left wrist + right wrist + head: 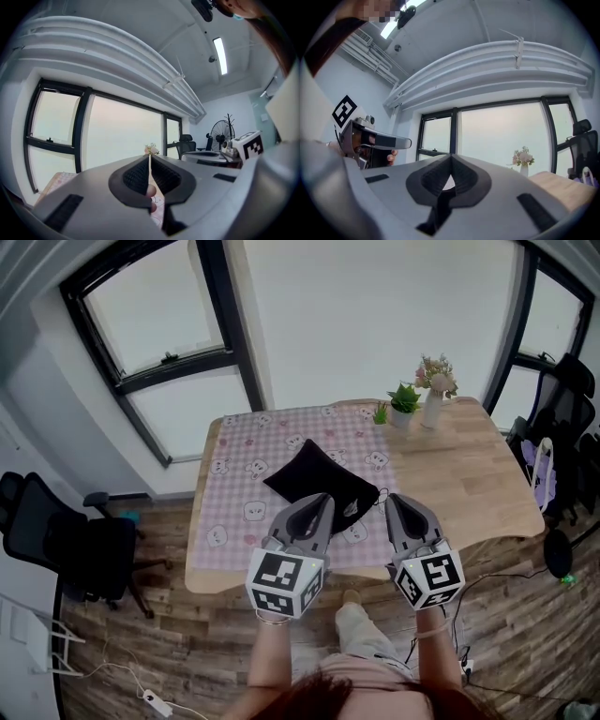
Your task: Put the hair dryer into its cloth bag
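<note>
A black cloth bag (323, 482) lies on the pink patterned tablecloth (234, 493) in the middle of the wooden table (478, 484). I see no hair dryer outside the bag. Both grippers are held high above the table's near edge, pointing level toward the windows. My left gripper (322, 498) is shut with nothing in it; in its own view the jaws (149, 158) meet. My right gripper (394, 500) is likewise shut and empty, with its jaws (451, 158) closed. The bag is hidden below the jaws in both gripper views.
A vase of flowers (435, 390) and two small green plants (404, 401) stand at the table's far right. Black office chairs sit on the floor at the left (66, 540) and the right (567, 418). A cable and power strip (155, 702) lie on the floor.
</note>
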{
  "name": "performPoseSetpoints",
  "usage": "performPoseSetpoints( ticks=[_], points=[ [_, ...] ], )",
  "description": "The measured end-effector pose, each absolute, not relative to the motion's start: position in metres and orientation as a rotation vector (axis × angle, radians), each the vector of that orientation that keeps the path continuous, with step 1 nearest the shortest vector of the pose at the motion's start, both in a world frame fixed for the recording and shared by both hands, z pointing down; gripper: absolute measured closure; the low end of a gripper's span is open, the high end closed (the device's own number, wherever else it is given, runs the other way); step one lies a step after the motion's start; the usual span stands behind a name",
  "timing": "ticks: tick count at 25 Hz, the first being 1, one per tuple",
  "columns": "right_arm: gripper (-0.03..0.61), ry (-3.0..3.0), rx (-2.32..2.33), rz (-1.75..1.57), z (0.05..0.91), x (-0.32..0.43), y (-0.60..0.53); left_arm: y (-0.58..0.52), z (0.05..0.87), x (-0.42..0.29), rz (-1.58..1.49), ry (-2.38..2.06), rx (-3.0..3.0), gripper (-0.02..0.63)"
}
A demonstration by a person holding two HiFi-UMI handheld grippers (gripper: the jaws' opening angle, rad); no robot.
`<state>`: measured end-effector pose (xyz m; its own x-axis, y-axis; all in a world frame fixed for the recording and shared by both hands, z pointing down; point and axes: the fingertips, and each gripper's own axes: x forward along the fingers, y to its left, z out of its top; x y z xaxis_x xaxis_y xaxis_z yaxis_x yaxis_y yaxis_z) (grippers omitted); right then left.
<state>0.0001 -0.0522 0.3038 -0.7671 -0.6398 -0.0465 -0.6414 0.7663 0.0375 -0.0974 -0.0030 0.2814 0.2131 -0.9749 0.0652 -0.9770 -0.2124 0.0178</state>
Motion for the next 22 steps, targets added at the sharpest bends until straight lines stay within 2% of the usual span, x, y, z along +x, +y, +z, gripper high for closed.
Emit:
performPoseSetpoints(
  ticks=[22],
  points=[
    [0.580, 2.933, -0.951, 0.089, 0.283, 0.029, 0.016, 0.074, 0.271, -0.080, 0.100, -2.031, 2.388, 0.595]
  ],
)
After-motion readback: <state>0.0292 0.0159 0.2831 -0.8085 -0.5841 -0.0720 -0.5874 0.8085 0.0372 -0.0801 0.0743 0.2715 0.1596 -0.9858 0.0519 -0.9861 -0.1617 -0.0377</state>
